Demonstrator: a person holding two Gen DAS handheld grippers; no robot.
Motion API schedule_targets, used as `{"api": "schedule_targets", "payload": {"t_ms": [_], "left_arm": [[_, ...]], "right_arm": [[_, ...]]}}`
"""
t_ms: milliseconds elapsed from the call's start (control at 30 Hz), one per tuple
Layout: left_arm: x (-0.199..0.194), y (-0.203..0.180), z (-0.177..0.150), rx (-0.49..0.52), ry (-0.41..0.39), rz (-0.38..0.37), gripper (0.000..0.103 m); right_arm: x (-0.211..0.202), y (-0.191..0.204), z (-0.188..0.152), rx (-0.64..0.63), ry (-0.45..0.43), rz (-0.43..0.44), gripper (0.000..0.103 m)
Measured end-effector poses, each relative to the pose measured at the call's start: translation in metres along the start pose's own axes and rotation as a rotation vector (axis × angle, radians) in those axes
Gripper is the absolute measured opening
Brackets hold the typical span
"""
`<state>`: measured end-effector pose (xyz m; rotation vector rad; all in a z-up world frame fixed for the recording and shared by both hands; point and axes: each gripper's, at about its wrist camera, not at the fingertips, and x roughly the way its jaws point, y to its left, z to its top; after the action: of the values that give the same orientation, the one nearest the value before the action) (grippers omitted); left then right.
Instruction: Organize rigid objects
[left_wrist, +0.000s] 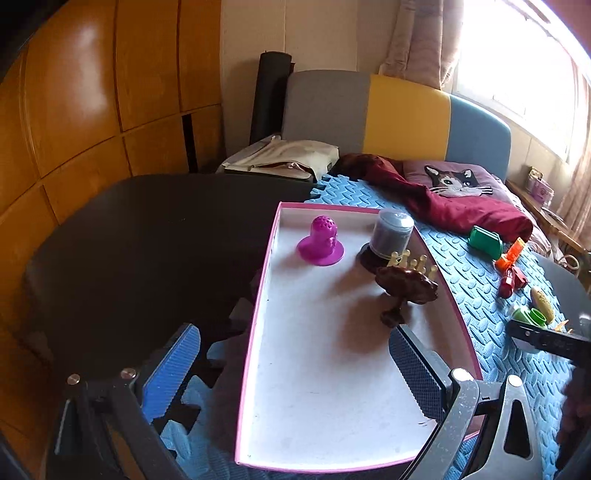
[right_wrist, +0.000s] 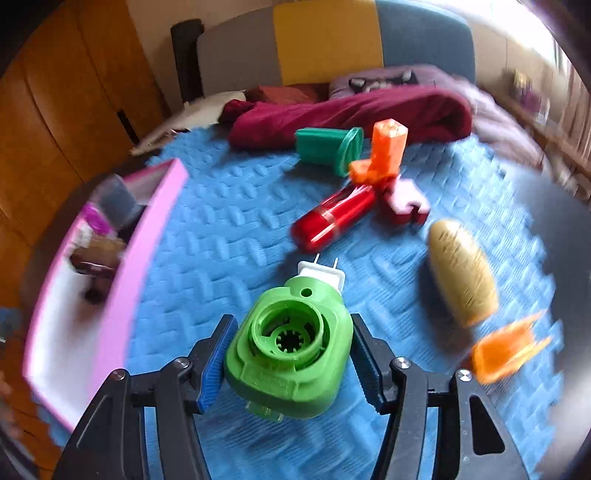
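- Left wrist view: the left gripper (left_wrist: 295, 369) hangs over the near end of a pink-rimmed tray (left_wrist: 258, 295), its jaws spread wide with nothing between them.
- Standing in the tray are a purple dome toy (left_wrist: 320, 242), a grey capped jar (left_wrist: 391, 236) and a dark brown mushroom-shaped figure (left_wrist: 404, 291).
- Risk here: the brown figure stands just ahead of the right-hand finger on a thin stem, so a sideways drift could topple it.
- Right wrist view: the right gripper (right_wrist: 290, 354) has its jaws about half open, clamped on either side of a green plug-in device (right_wrist: 288, 347), which it holds above the blue foam mat (right_wrist: 229, 229).
- The tray lies to the left; a red cylinder (right_wrist: 332, 218) and a tan oval piece (right_wrist: 461, 269) remain on the mat.
- Risk: the green body is rounded and smooth, so it could twist or slip from the pads while being carried, or catch the tray wall on the way in.
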<state>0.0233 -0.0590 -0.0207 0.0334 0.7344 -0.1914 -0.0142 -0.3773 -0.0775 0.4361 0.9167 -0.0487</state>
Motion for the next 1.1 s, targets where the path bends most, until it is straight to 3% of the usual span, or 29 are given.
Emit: {"api": "schedule_targets", "payload": {"t_ms": [167, 333, 633, 933, 1100], "left_arm": [[-0.003, 0.002, 0.001, -0.007, -0.005, -0.006, 0.103], [-0.003, 0.002, 0.001, -0.005, -0.001, -0.006, 0.103], [-0.004, 0.011, 0.000, -0.021, 0.002, 0.010, 0.103], [-0.001, 0.021, -0.003, -0.033, 0.016, 0.023, 0.103], [-0.001, 0.021, -0.004, -0.034, 0.012, 0.025, 0.103]], "right_arm": [[-0.012, 0.012, -0.010, 0.069, -0.017, 0.161, 0.061], [-0.032, 0.055, -0.015, -0.049, -0.081, 0.191, 0.061], [-0.031, 0.132, -0.030, -0.324, -0.103, 0.160, 0.061], [-0.001, 0.162, -0.030, -0.394, -0.032, 0.136, 0.061], [0.030, 0.169, -0.021, -0.398, -0.012, 0.037, 0.060]]}}
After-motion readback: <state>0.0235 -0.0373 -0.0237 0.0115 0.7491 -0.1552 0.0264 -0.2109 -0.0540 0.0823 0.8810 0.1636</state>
